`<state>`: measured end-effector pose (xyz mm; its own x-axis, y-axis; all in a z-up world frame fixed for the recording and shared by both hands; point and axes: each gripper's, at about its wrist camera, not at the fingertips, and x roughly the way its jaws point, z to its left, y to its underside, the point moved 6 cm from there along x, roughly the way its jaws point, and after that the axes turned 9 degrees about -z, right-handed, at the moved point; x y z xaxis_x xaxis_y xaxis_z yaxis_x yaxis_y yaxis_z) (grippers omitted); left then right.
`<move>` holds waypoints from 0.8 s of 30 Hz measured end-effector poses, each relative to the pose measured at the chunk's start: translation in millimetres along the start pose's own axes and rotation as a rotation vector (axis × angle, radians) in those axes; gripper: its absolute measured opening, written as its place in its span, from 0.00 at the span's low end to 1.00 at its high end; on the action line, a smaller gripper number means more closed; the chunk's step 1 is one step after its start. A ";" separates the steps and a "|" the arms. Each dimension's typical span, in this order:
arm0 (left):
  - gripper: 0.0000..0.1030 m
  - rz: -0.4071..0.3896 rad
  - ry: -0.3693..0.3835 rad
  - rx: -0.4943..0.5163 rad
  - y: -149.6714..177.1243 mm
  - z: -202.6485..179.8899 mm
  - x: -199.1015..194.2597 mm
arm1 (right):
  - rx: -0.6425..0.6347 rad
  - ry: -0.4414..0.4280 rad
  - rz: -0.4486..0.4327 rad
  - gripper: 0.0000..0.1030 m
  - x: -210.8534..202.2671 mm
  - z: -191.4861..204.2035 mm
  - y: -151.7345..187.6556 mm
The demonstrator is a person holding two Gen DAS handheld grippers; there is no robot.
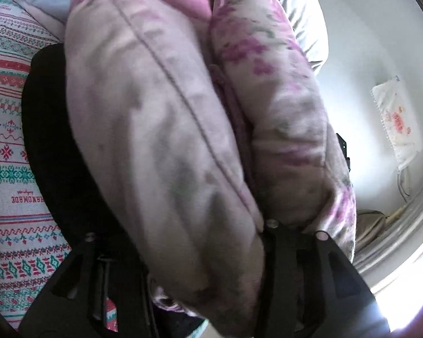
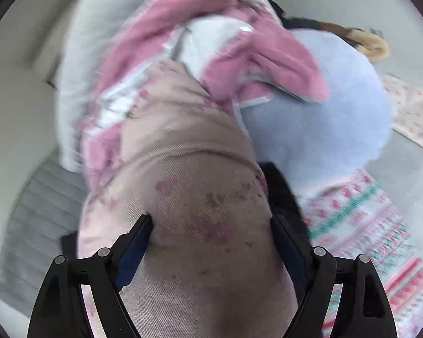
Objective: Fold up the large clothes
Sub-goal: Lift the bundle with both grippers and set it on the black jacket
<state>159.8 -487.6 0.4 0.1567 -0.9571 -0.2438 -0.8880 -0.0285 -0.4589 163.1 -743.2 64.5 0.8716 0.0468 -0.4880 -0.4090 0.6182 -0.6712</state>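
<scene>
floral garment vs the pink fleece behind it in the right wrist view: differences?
The floral garment is pale beige with small printed flowers; the pink fleece is solid pink with white trim. The floral garment sits between the right tongs; the pink fleece lies loose, ungripped. Both are crumpled, unfolded cloth.

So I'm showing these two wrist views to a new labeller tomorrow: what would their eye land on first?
The pale pink floral padded garment fills the middle of both views, bunched between the right gripper fingers, and in the left wrist view draped in two thick rolls over the left gripper. Behind it in the right view lies a bright pink fleece garment; a red-and-teal patterned knit-print cloth covers the left edge of the left view.
</scene>
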 end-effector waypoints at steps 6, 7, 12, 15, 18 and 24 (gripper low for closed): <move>0.48 0.007 -0.019 -0.007 -9.1 -7.5 -20.7 | -0.115 0.125 -0.107 0.83 -40.0 21.0 -1.5; 0.49 0.012 -0.024 -0.020 -13.7 1.9 -25.7 | -0.141 0.143 -0.129 0.83 -47.8 30.1 -0.2; 0.56 0.026 -0.036 -0.048 -17.6 18.3 -55.9 | -0.246 0.137 -0.244 0.83 -98.8 78.6 32.0; 0.63 -0.015 -0.036 -0.007 -21.5 8.0 -85.9 | -0.229 0.173 -0.294 0.83 -126.3 102.2 63.1; 0.67 -0.035 -0.123 0.067 -19.1 8.9 -126.5 | -0.112 0.143 -0.316 0.83 -145.0 125.7 109.8; 0.67 -0.037 -0.434 0.356 13.4 -3.7 -223.1 | -0.090 0.267 -0.284 0.83 -142.0 169.3 212.1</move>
<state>111.4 -275.5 51.9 0.4154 -0.7490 -0.5162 -0.6897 0.1107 -0.7156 -1.6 -486.0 85.9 0.8571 -0.3295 -0.3959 -0.1938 0.5057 -0.8406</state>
